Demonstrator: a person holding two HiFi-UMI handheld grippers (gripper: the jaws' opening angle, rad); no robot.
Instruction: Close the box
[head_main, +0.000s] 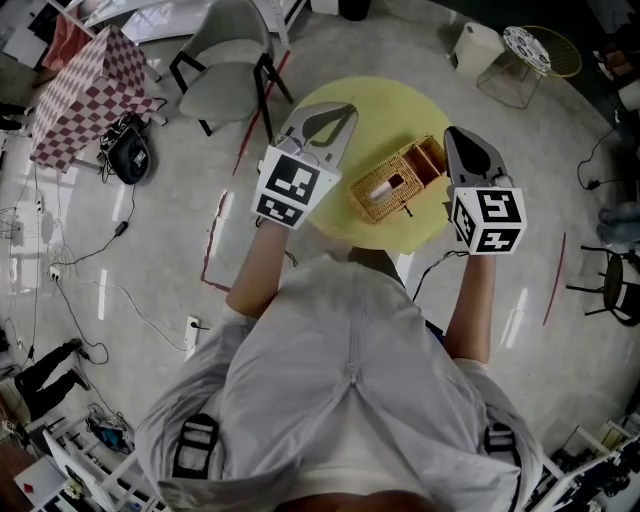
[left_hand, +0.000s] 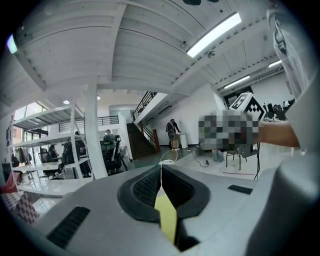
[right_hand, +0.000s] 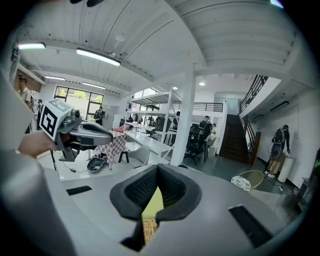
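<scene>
A wicker box (head_main: 393, 183) stands open on the round yellow table (head_main: 340, 100), its lid (head_main: 428, 158) tipped back to the right and a small pale object lying inside. My left gripper (head_main: 338, 110) hovers to the left of the box, its jaws shut with nothing between them. My right gripper (head_main: 456, 137) hangs just right of the lid, also shut and empty. In the right gripper view a strip of the box (right_hand: 148, 229) and the table (right_hand: 154, 202) shows through the gap under the jaws. The left gripper view looks up across the room, with only a sliver of table (left_hand: 167, 216).
A grey chair (head_main: 225, 68) stands behind the table on the left. A checked cloth table (head_main: 88, 95) is at far left, a wire stool (head_main: 528, 55) at back right, and a black chair (head_main: 615, 285) at right. Cables trail over the floor.
</scene>
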